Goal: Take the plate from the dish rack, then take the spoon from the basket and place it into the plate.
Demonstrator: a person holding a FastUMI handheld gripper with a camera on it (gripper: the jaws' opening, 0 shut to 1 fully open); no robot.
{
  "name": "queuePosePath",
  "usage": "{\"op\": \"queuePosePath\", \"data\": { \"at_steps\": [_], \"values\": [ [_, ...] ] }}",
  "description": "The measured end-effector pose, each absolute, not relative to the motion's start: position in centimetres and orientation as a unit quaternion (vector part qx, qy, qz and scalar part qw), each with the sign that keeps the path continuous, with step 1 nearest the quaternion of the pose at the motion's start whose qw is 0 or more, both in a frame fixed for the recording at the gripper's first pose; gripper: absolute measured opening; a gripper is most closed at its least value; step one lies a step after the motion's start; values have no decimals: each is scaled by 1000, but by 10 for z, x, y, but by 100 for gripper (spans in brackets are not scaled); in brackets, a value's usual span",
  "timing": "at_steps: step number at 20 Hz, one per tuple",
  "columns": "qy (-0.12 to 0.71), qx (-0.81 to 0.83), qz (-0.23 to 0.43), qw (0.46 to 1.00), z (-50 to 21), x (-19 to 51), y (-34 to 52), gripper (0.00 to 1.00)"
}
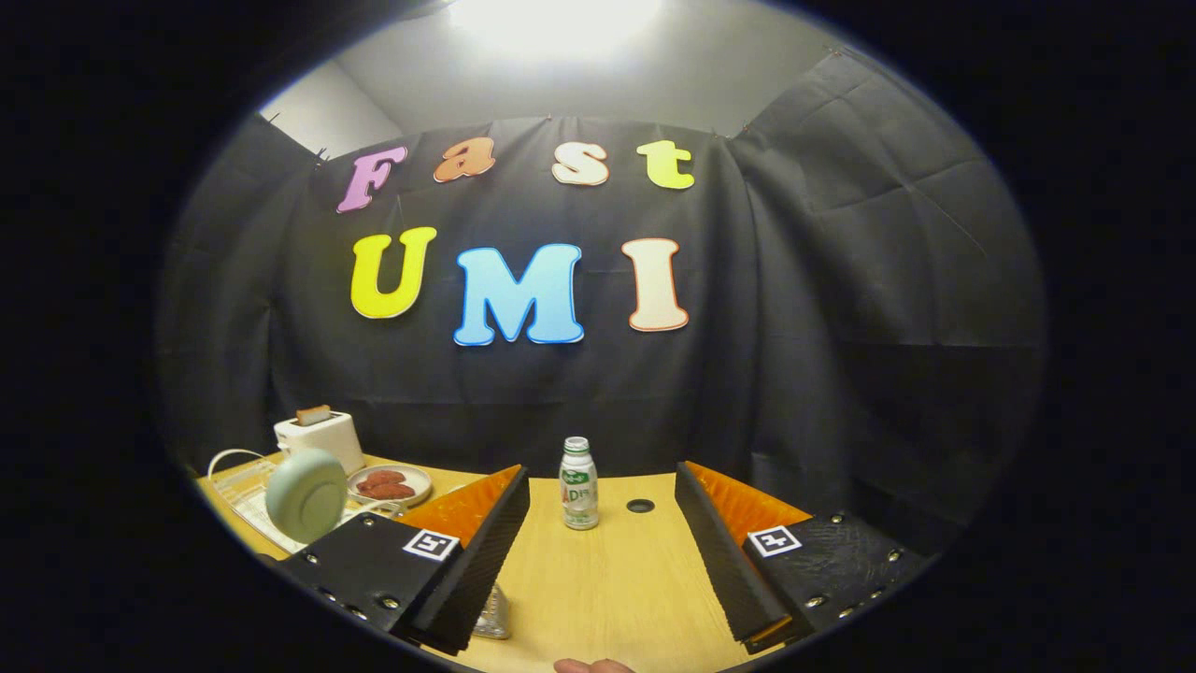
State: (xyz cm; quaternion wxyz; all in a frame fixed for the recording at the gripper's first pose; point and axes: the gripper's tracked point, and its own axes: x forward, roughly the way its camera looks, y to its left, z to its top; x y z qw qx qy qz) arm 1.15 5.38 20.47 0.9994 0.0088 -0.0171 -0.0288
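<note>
My gripper (603,491) stands open above the wooden table (607,579), its two fingers wide apart with nothing between them. A pale green plate (306,494) stands upright on edge in a white dish rack (245,500), to the left of and just beyond the left finger (476,551). The rack's lower part is hidden by that finger. A clear glassy object (493,617) peeks out beside the left finger's near end; I cannot tell what it is.
A small white bottle with a green cap (578,486) stands on the table ahead, between the fingers. A white toaster with a slice of bread (320,437) and a small dish of reddish food (390,484) sit behind the rack. A cable hole (640,506) lies right of the bottle. A fingertip (591,665) shows at the near table edge.
</note>
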Motion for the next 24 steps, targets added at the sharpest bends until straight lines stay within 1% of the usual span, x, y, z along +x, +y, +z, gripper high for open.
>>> {"op": "queuePosePath", "data": {
  "at_steps": [2, 3, 7, 15, 18, 24],
  "values": [
    [-19, 16, -21, 999, 229, 2, 76, 97],
    [-16, 15, -27, 999, 240, -2, 84, 97],
    [-24, 19, -15, 999, 275, -1, 137, 97],
    [-7, 11, 7, 1000, 287, 13, 217, 97],
    [24, 15, 20, 999, 277, 22, 248, 96],
    [201, 20, 109, 973, 220, 39, 322, 97]
  ]
}}
